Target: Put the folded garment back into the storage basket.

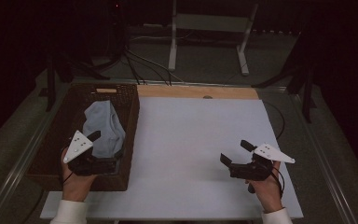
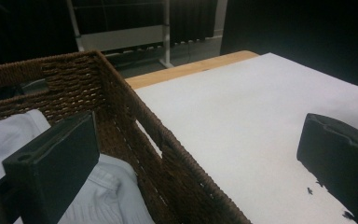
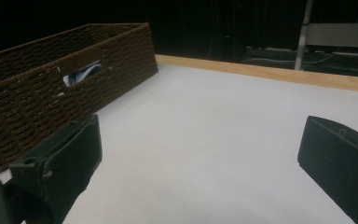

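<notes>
A white table (image 1: 200, 154) lies bare across its middle, with a strip of pale wood (image 1: 198, 91) along its far edge and a small dark round spot (image 1: 208, 97) on that strip. Behind it, on the grey floor (image 1: 205, 60), a white metal frame (image 1: 209, 28) stands on 2 legs, and black cables (image 1: 137, 65) trail toward the table's far edge. The surroundings are dark.

White surface (image 1: 200, 140) with one basket
A brown woven basket (image 1: 60, 154) stands on its left side; a wooden strip (image 1: 196, 92) borders the far edge.
</notes>
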Available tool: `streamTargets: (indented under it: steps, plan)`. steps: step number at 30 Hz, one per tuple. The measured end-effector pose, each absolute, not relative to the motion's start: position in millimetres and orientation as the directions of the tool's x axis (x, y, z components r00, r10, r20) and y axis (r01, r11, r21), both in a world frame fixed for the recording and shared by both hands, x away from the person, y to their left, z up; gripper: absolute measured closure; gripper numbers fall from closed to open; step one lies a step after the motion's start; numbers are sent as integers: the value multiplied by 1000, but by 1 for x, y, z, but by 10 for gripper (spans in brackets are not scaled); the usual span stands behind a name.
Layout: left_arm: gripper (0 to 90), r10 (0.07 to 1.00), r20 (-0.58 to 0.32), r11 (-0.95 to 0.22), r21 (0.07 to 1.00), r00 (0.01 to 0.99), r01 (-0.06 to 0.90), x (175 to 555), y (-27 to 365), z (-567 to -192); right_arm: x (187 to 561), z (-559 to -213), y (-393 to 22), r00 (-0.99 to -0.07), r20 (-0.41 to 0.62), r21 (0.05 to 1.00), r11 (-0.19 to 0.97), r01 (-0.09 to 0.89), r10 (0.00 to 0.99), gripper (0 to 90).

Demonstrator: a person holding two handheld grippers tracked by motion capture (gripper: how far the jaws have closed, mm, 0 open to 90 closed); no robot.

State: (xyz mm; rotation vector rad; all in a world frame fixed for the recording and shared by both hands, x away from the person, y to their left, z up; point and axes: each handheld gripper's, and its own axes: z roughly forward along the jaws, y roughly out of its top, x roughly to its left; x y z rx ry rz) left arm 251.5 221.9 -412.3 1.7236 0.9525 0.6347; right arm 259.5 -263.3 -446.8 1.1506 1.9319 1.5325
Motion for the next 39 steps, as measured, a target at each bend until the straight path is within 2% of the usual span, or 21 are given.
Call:
streamTargets:
  steps: [17, 39]
  plan:
    - [0, 841, -27, -156, 944, 540, 290, 248, 225, -414, 249, -454, -290, -527, 177, 938, 20, 346, 831, 0]
    - [0, 842, -20, -164, 942, 539, 293, 248, 225, -416, 248, -456, -294, -516, 169, 939, 22, 344, 840, 0]
